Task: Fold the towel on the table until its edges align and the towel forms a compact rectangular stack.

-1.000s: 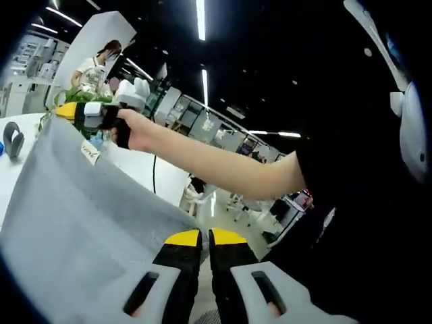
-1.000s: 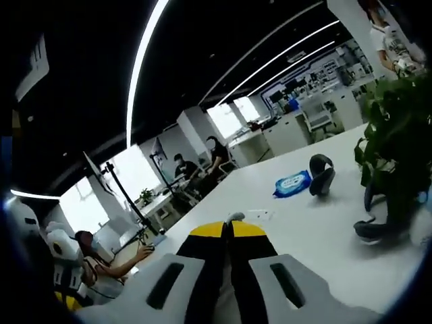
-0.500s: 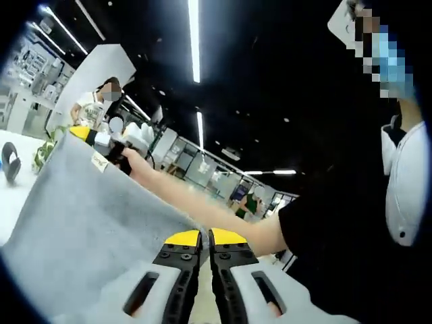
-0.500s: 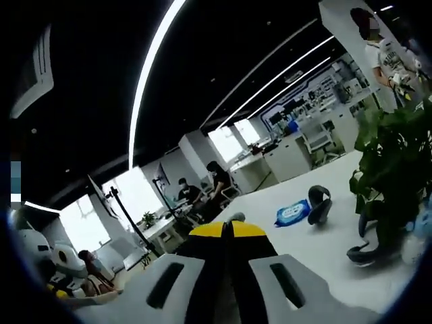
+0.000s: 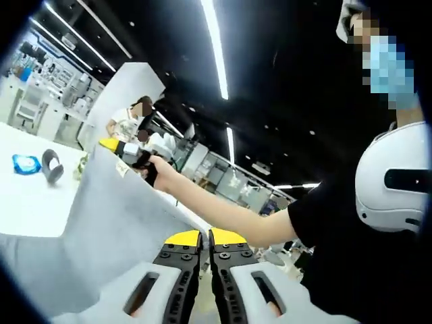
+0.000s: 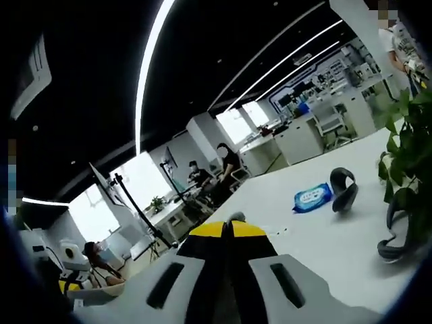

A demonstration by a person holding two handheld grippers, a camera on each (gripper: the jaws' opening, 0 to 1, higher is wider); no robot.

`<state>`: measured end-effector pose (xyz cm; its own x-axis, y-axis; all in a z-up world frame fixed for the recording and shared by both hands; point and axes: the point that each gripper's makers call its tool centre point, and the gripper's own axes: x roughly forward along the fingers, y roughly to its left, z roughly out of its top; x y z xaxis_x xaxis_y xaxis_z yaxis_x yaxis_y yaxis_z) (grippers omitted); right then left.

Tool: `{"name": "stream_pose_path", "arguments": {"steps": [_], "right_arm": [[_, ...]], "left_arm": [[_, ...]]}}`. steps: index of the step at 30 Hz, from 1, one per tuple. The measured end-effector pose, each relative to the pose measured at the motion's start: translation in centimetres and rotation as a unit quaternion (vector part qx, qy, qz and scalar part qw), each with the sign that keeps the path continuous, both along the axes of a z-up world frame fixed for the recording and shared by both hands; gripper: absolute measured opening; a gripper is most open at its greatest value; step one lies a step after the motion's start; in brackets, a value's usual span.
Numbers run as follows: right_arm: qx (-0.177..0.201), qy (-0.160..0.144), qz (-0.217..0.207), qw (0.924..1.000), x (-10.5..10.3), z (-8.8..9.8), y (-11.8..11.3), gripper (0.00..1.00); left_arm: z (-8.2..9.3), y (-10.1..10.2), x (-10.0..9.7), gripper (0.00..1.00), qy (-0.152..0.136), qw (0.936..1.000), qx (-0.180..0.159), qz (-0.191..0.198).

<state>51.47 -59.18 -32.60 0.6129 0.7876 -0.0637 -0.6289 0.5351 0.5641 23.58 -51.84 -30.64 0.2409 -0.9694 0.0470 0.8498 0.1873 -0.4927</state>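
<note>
Since a second ago I have lifted the grey towel higher above the white table. My left gripper is clenched on its near corner, my right gripper on its far corner. My right gripper view shows yellow tips pinching cloth.

The left gripper view looks up along its own pinched jaws, close beneath the lifted grey towel, toward the right gripper and the person's arm — ceiling lights fill its upper half. The right gripper view faces out low across the white table into the room. Both share that table — the blue wipes pack and dark curved object.
</note>
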Motion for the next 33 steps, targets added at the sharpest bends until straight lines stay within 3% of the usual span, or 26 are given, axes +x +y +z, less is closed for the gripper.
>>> {"name": "stream_pose_path", "arguments": {"steps": [9, 14, 22, 28, 33], "right_arm": [[0.007, 0.005, 0.046, 0.9989, 0.9, 0.2, 5.1, 0.0], [0.008, 0.017, 0.065, 0.9977, 0.6, -0.5, 8.0, 0.0], [0.014, 0.044, 0.088, 0.995, 0.4, -2.1, 11.5, 0.0], [0.024, 0.065, 0.1, 0.9926, 1.1, -3.0, 13.0, 0.0], [0.022, 0.079, 0.123, 0.9891, 0.6, -3.9, 14.9, 0.0]], "left_arm": [[-0.7, 6.4, 0.7, 0.04, 0.015, 0.9979, -0.015, 0.062], [-1.5, 9.5, 1.1, 0.04, 0.016, 0.9945, 0.0, 0.104], [-3.6, 11.9, 1.1, 0.04, 0.019, 0.9906, 0.034, 0.131], [-5.0, 14.4, 1.4, 0.04, 0.014, 0.9816, 0.058, 0.182], [-6.3, 16.3, 0.9, 0.04, 0.037, 0.977, 0.059, 0.201]]}}
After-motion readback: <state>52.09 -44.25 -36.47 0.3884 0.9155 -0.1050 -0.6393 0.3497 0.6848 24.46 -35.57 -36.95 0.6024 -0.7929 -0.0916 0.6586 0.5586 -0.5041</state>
